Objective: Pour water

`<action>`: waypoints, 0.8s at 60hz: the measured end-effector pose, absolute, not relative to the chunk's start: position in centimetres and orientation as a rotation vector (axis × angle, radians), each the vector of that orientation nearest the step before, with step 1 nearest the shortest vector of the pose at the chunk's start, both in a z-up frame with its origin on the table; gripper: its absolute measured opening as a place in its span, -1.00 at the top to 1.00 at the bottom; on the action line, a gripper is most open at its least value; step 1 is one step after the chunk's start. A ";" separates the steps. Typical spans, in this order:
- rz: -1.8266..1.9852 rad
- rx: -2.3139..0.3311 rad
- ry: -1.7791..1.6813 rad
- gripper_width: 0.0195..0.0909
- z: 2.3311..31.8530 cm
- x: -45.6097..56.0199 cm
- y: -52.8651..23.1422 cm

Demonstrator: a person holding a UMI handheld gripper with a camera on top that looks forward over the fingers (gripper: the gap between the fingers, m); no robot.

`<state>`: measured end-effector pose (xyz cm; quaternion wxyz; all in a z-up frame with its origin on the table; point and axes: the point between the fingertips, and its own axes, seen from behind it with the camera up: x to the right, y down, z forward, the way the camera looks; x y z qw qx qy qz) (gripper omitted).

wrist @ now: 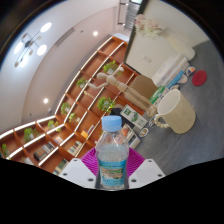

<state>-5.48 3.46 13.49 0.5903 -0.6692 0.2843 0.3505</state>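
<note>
Gripper closed on one water bottle, one cup ahead.

Nearest, the gripper point(113, 172) clamps a single capped water bottle point(113, 152) between its pads, the bottle's long axis upright in this view. Beyond it and to the right, one beige cup point(176, 111) stands apart on the grey table point(190, 150), so the pour likely calls for travel forward-right. Farthest, a wooden shelf point(70, 105) carries several small plants.

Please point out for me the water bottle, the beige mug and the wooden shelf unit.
water bottle point(113, 158): gripper view, on its blue label, between the jaws.
beige mug point(179, 112): gripper view, on its side wall.
wooden shelf unit point(75, 100): gripper view, on a middle shelf.
</note>
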 end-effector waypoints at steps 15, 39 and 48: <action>1.230 -1.203 1.110 0.66 17.2 -0.2 6.4; 1.584 -0.754 1.515 0.66 17.2 5.6 8.5; 1.579 -0.770 1.534 0.63 16.7 5.9 8.6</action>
